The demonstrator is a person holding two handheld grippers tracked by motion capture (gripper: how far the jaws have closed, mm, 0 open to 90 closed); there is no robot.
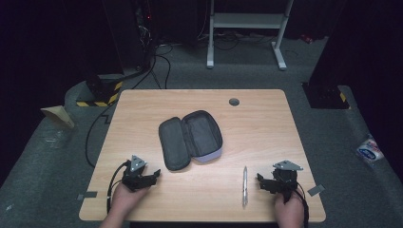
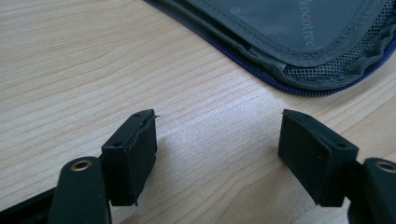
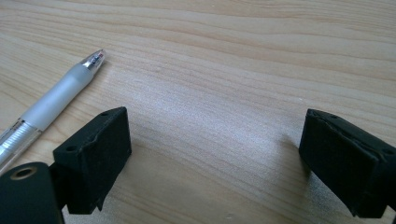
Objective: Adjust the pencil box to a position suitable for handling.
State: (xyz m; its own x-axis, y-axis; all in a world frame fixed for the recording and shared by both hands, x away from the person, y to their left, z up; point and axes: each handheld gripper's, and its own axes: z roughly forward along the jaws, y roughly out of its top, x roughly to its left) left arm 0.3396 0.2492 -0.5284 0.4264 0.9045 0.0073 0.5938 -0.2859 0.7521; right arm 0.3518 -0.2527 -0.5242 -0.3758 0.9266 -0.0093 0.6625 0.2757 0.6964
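A slim clear-and-white plastic pen is seen lying flat on the light wooden worktop, just beside the right gripper, well apart from the open grey fabric pencil case at centre. Both the right gripper and the left gripper are held with jaws apart, nothing between them. The pen is judged light, stiff and prone to rolling, best pinched across the frosted grip sleeve.

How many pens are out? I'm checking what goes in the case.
1. The pen lies on the table near the front edge, just left of the right gripper, apart from the open case. None shows inside the case.
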